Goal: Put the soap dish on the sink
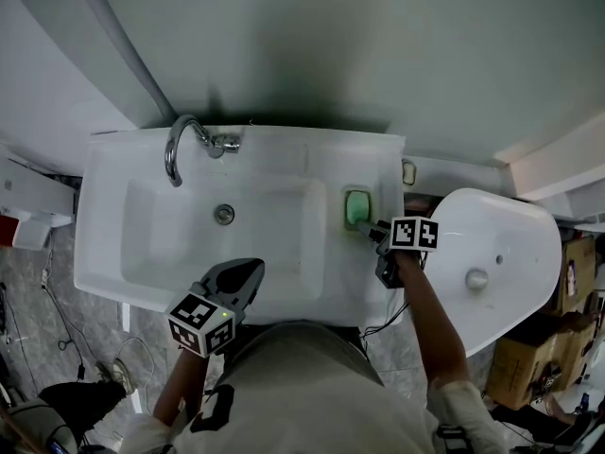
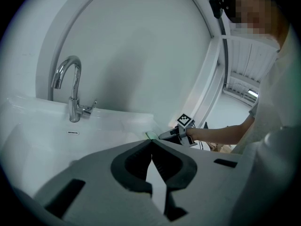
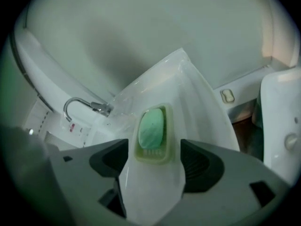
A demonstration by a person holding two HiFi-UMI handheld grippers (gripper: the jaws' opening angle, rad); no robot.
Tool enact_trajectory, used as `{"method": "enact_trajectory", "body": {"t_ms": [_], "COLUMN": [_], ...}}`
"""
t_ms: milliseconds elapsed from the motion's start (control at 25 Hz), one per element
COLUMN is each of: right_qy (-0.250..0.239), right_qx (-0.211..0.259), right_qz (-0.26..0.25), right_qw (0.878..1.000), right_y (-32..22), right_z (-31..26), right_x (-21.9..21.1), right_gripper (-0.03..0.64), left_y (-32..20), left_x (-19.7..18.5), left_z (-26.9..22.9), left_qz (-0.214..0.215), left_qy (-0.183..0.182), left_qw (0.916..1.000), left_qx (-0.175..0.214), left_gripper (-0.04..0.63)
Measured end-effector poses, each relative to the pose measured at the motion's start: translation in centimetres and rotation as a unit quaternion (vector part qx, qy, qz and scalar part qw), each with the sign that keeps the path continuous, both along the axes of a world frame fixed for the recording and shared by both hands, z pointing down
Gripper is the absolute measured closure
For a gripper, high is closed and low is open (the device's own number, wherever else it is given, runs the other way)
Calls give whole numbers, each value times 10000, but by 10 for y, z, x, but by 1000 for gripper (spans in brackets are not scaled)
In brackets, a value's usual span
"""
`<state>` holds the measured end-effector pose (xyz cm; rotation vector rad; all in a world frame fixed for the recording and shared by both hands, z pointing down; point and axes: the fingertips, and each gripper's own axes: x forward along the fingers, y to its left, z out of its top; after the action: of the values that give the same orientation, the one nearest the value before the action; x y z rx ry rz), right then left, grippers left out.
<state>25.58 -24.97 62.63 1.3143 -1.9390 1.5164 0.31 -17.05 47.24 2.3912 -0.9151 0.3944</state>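
Now the soap dish (image 1: 356, 208) sits flat on the right ledge of the sink (image 1: 113, 159), just beside the basin, with a green bar of soap (image 3: 152, 127) lying in it. The right gripper (image 1: 364, 227) points down at the dish's near end. Its jaws are spread wide on either side of the dish and neither pad touches it. The left gripper (image 1: 251, 270) hangs over the sink's front edge, its jaws closed tip to tip on nothing. A chrome faucet (image 1: 184, 140) stands at the back.
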Motion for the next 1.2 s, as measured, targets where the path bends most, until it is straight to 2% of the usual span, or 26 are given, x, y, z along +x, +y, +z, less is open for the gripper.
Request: {"method": "enact_trajectory", "body": {"t_ms": [240, 400, 520, 680, 1200], "right_qy": [1177, 1751, 2058, 2224, 2243], "right_qx": [211, 378, 375, 259, 447], "right_qz": [-823, -1274, -1424, -1298, -1294], "right_qw": [9894, 9755, 9674, 9659, 9649], "right_y": [10, 8, 8, 6, -13], "right_z": [6, 10, 17, 23, 23], "right_x": [-11, -19, -22, -18, -13], "right_gripper": [213, 202, 202, 219, 232], "left_y": [3, 5, 6, 4, 4], "left_x": [1, 1, -2, -4, -5], "left_z": [0, -1, 0, -1, 4], "left_qz": [30, 23, -13, -50, -76], "left_qy": [23, 1, -10, -19, -29], "left_qw": [10000, 10000, 10000, 10000, 9999], "left_qx": [-2, 9, -11, 9, -64], "left_gripper": [575, 575, 575, 575, 575]}}
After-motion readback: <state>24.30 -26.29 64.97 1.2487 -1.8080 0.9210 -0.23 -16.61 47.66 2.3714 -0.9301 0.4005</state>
